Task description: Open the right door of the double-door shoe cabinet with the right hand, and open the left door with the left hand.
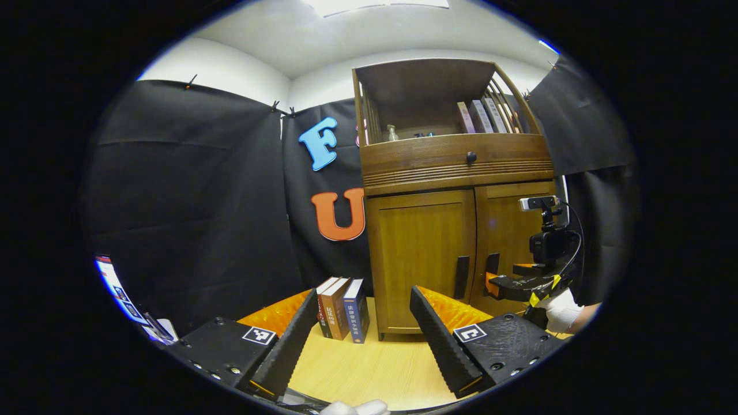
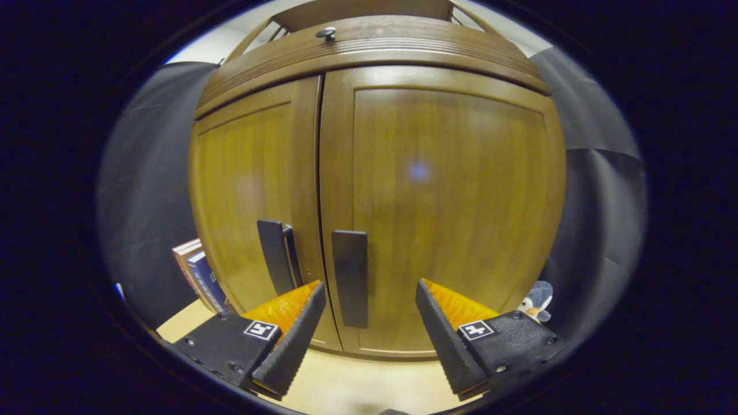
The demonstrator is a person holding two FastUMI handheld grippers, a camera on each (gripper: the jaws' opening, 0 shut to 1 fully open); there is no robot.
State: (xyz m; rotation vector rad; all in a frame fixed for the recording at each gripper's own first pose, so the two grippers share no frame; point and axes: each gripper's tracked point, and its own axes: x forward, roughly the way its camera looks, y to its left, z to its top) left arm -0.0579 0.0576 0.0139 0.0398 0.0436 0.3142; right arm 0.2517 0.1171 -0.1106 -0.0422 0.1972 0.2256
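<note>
1. Left gripper view: left gripper (image 1: 363,340) sits low over the table (image 1: 369,369), fingers spread wide with nothing between them, well back from the cabinet (image 1: 455,230).
2. Cabinet stands on the table against the black cloth, both doors closed. Left door (image 1: 421,259) and right door (image 1: 510,242) meet at a centre seam, each with a dark upright handle beside it: left handle (image 1: 462,276), right handle (image 1: 492,264).
3. Above the doors runs a drawer (image 1: 455,157) with a round knob (image 1: 471,157), and above that an open shelf holding books (image 1: 481,117) and a small bottle (image 1: 392,134).
4. Three more books (image 1: 343,308) stand upright on the table just left of the cabinet.
5. Right gripper (image 1: 507,283), held by a white-gloved hand (image 1: 562,311), hangs close in front of the right door, its tip near the right handle; whether it touches cannot be told here.
6. Right gripper view: right gripper (image 2: 369,323) faces the closed doors from close up, fingers spread apart and gripping nothing.
7. Right handle (image 2: 350,276) lies between the two fingers, nearer the left one, apart from both. Left handle (image 2: 275,256) sits just beyond the seam, above the left finger.
8. Right door (image 2: 450,202) and left door (image 2: 248,184) are flush, with the knob (image 2: 326,33) at the top.
9. Books (image 2: 196,271) show at lower left, and a small plush toy (image 2: 537,302) at lower right beside the cabinet.
</note>
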